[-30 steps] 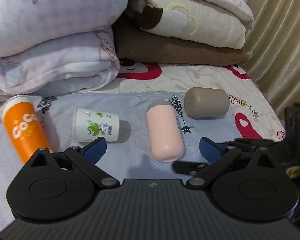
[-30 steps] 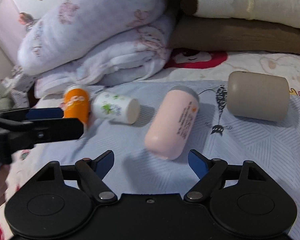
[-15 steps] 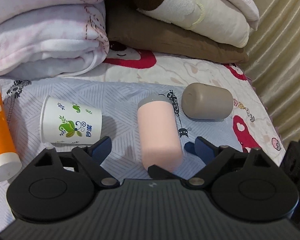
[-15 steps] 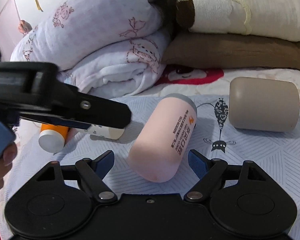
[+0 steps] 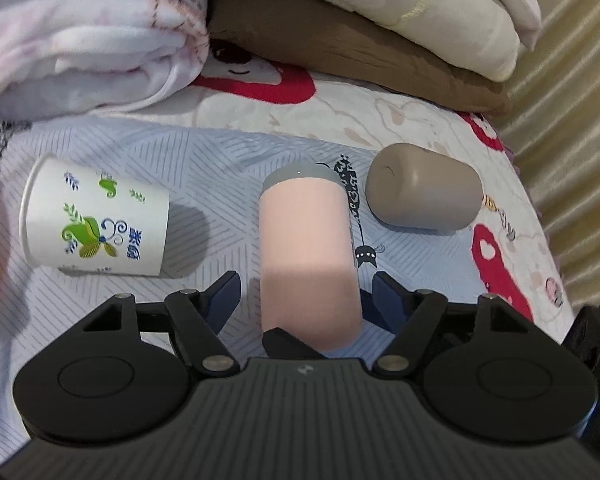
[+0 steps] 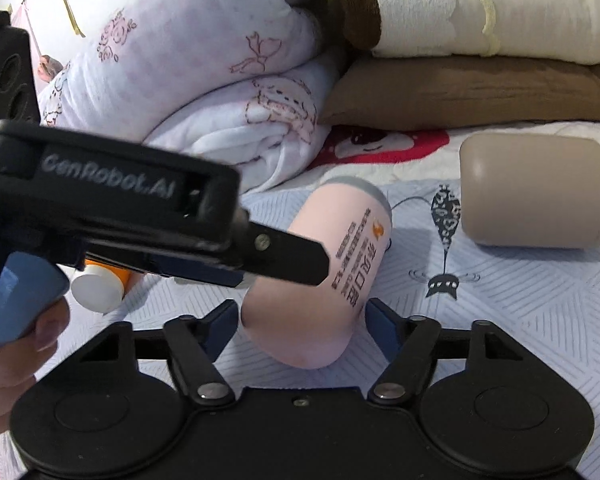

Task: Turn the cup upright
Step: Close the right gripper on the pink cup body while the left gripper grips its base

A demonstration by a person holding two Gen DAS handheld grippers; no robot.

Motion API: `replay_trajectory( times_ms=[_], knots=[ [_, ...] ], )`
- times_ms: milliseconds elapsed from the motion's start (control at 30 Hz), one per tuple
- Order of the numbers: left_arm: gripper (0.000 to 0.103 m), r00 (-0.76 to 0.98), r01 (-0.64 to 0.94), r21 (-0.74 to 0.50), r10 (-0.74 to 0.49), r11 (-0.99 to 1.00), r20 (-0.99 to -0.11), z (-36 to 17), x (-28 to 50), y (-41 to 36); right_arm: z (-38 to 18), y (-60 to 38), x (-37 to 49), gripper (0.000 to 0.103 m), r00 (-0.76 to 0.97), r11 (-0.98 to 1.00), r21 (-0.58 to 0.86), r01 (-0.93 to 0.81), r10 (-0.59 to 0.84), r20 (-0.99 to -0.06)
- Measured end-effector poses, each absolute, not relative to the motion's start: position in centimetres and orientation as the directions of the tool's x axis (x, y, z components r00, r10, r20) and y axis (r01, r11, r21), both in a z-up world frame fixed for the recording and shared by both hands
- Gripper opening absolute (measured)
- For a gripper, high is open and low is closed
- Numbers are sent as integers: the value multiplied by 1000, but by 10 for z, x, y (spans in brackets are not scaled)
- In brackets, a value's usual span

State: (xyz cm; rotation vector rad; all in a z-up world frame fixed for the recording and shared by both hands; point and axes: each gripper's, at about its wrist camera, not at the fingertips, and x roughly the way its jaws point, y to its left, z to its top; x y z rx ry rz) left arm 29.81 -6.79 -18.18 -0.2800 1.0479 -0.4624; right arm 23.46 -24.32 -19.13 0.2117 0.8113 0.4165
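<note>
in the right wrist view we see the left gripper (image 6: 260,264) body covering most of the orange bottle (image 6: 100,286); only its white cap end shows. the pink cup (image 5: 308,256)'s near end sits behind the gripper frame in the left wrist view, so we can't tell pad contact. folded quilts (image 5: 84,32) are cut off by the top edge & blurred.

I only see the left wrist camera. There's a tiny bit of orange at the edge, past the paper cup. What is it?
Observer: It's an orange bottle with a white cap, lying on its side.
Operator: Does the pink cup have any pictures on it?
Observer: The pink cup has dark printed writing and a small orange logo along one side.
Operator: Where's the other gripper?
Observer: The right gripper is open, with one finger on each side of the pink cup's near end.
</note>
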Motion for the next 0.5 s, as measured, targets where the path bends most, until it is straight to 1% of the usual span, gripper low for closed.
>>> replay_trajectory(
  times_ms=[167,267,300,433,500],
  knots=[
    [72,395,218,-432,-484,875,-781,-188,303,-70,-191,-245,237,72,611,895,348,-278,445,-654],
    [64,368,199,-467,-507,862,-779,-194,304,-68,-191,-245,236,72,610,895,357,-268,445,-656],
    [59,358,195,-480,-517,856,-777,-195,304,-68,-192,-245,236,72,611,894,367,-256,444,-655],
    [59,365,217,-445,-495,869,-788,-193,294,-72,-192,-242,231,72,606,891,377,-253,450,-656],
    [59,366,235,-416,-476,879,-799,-190,287,-75,-192,-244,229,72,589,880,405,-247,469,-658]
  ],
)
